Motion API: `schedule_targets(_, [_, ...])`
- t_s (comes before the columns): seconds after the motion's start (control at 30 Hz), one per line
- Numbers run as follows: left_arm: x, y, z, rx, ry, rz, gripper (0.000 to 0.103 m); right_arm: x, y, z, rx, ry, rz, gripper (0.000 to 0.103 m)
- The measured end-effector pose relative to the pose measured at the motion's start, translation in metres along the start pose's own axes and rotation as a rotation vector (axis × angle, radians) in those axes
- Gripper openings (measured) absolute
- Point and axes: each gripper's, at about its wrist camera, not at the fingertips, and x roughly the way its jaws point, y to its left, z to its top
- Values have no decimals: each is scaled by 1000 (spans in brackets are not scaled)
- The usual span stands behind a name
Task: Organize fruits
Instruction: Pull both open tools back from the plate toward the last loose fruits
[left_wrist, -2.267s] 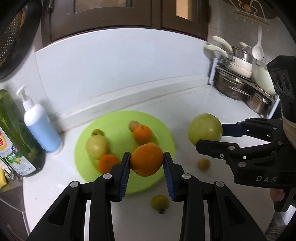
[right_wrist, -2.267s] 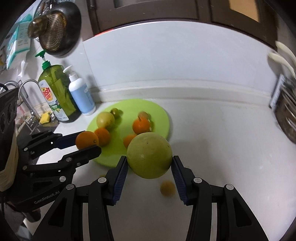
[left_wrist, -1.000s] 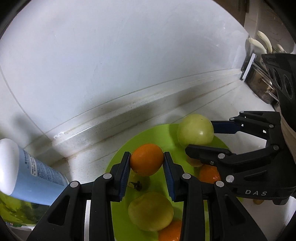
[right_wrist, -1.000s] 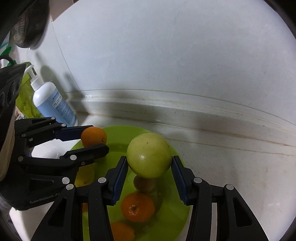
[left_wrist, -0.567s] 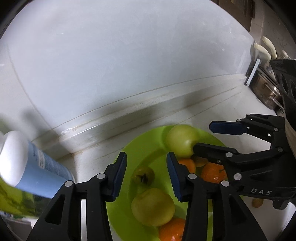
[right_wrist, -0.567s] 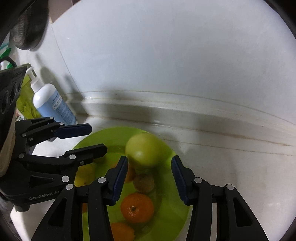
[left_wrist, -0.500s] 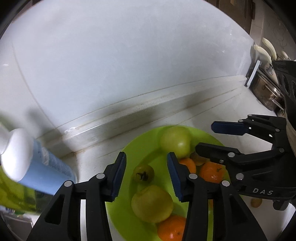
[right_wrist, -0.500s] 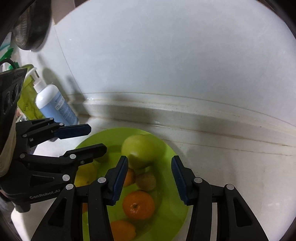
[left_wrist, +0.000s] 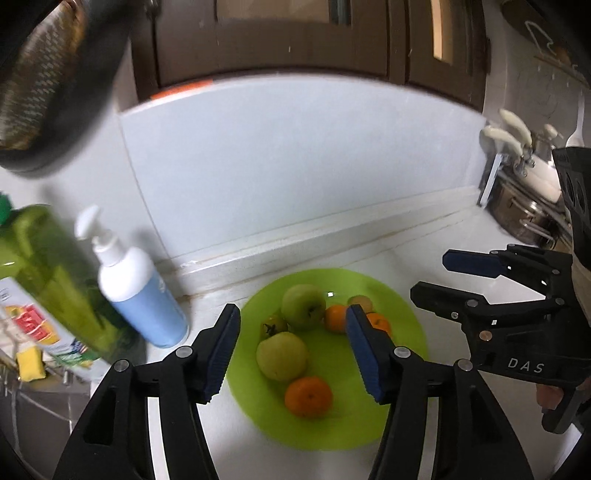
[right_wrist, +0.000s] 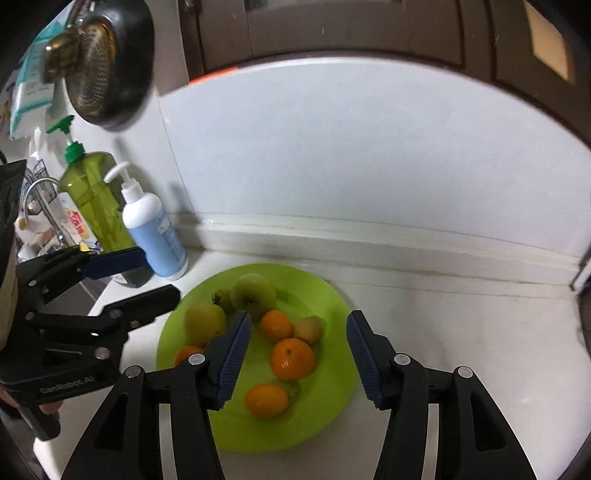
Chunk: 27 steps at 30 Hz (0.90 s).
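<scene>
**Both grippers empty above a loaded plate**

Nearest the onlooker, the left gripper (left_wrist: 291, 349) hung over the near side of the green plate (left_wrist: 402, 314) with its blue pads spread wide and nothing between them. The right gripper (right_wrist: 298, 352) stood the same way, pads apart and empty, above the plate's near right rim.

On the plate lay the fruit. An orange (right_wrist: 266, 400) sat closest to the near rim, a second orange (right_wrist: 291, 358) just beyond it, and a third, smaller one (right_wrist: 276, 325) beside a small brownish fruit (right_wrist: 308, 330). A yellow-green apple (left_wrist: 282, 355) lay toward the left side. At the far edge a larger green apple (left_wrist: 303, 305) rested next to a small dark-stemmed fruit (left_wrist: 274, 325).

Past the plate, at the counter's back left corner, stood a blue pump bottle (right_wrist: 155, 232) and a green soap bottle (right_wrist: 96, 203).

Judging from this, no stray fruit showed on the bare counter in either view, so the sensible move was to scan the counter nearer the body before reaching again. Any further fruit should be set low into an open patch of the plate, since the round pieces sat close together and a dropped one could knock others toward the rim.
</scene>
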Motion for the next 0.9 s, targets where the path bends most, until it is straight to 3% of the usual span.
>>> schedule_targets(0.3, [-56, -20, -15, -33, -71, 29, 65, -58, 8, -17, 5, -87, -37, 61])
schedule_targets(0.6, [-86, -42, -40, -56, -67, 37, 70, -91, 8, -45, 8, -94, -45, 61])
schedule_targets(0.9, [-102, -59, -70, -80, -78, 80, 81, -105, 2, -70, 10, -93, -55, 66])
